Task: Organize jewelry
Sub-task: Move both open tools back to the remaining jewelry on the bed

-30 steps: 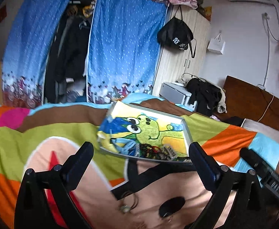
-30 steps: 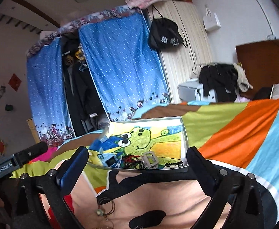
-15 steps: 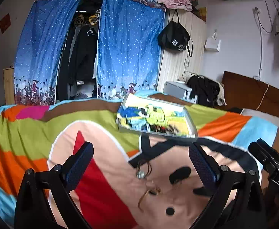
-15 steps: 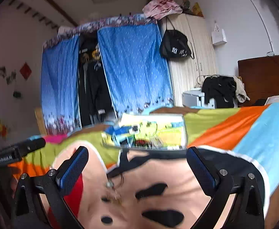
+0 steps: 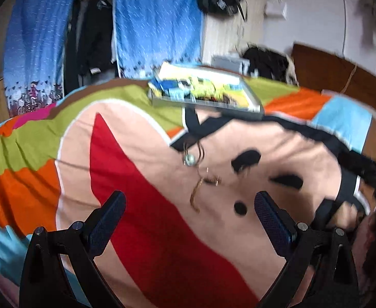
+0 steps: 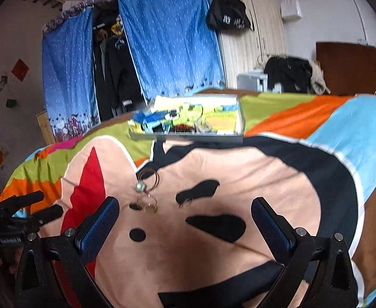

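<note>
Brightness: both views evenly lit by soft, diffuse room light; colours of the bedspread [image 6: 239, 184] stay saturated.
Shadows: faint and soft on the cloth; none with hard edges.
Glare: the white wall [image 5: 316, 20] at the upper right of the left wrist view is pale and slightly washed out.
Blur: the left wrist view is smeared throughout; the tray [image 5: 203, 92] and necklace [image 5: 195, 164] lack crisp edges. The right wrist view is sharper, with mild smear on the tray [image 6: 188, 118].
Distortion: strong fisheye bowing; the blue curtains [image 6: 170, 43] lean; black vignette fills the corners.
Sharpest: the blue finger pads [image 6: 98, 228] in the lower frame.
</note>
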A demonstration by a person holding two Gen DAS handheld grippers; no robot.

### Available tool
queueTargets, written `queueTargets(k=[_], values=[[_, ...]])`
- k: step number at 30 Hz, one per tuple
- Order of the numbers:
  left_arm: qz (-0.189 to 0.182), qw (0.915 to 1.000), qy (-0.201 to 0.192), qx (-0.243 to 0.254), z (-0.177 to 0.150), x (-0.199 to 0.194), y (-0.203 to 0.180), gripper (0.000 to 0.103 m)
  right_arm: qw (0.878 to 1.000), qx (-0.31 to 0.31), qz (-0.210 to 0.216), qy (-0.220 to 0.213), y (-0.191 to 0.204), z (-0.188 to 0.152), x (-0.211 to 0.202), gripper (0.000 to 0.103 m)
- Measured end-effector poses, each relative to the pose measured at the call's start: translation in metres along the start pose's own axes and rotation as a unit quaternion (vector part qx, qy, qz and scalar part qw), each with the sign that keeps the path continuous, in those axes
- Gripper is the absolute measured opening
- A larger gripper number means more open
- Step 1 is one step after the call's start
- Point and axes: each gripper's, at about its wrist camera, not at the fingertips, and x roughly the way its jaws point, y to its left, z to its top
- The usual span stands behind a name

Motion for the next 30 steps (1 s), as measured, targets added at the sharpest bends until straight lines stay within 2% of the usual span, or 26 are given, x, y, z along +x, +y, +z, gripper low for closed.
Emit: queueTargets(k=[6, 11, 18, 24, 27, 30], values=[[-0.012, 0.9976, 0.068, 0.003, -0.008, 0.032, 0.009, 0.098, 0.999, 0.014, -0.007, 0.044, -0.006, -0.007, 0.020, 0.103], [-0.024, 0.9949, 0.096, -0.019, -0.005, 0.052, 0.023, 0.098, 0.997, 0.024, -0.004, 0.068, -0.010, -0.011, 0.033, 0.103], [-0.051, 0.9914, 0.119, -0.020, 0.009, 0.077, 0.033, 0.098, 0.995, 0.033, 0.008, 0.095, -0.017, -0.011, 0.059, 0.103], [-0.090, 0.9870, 0.133, 0.004, 0.017, 0.111, 0.035, 0.097, 0.992, 0.028, 0.031, 0.118, -0.024, -0.009, 0.087, 0.103], [-0.110, 0.9845, 0.136, -0.006, 0.018, 0.125, 0.038, 0.096, 0.992, 0.018, 0.028, 0.123, -0.025, -0.007, 0.099, 0.103], [-0.125, 0.9835, 0.131, 0.000, 0.021, 0.134, 0.036, 0.085, 0.992, 0.015, 0.027, 0.126, -0.028, -0.005, 0.111, 0.103]])
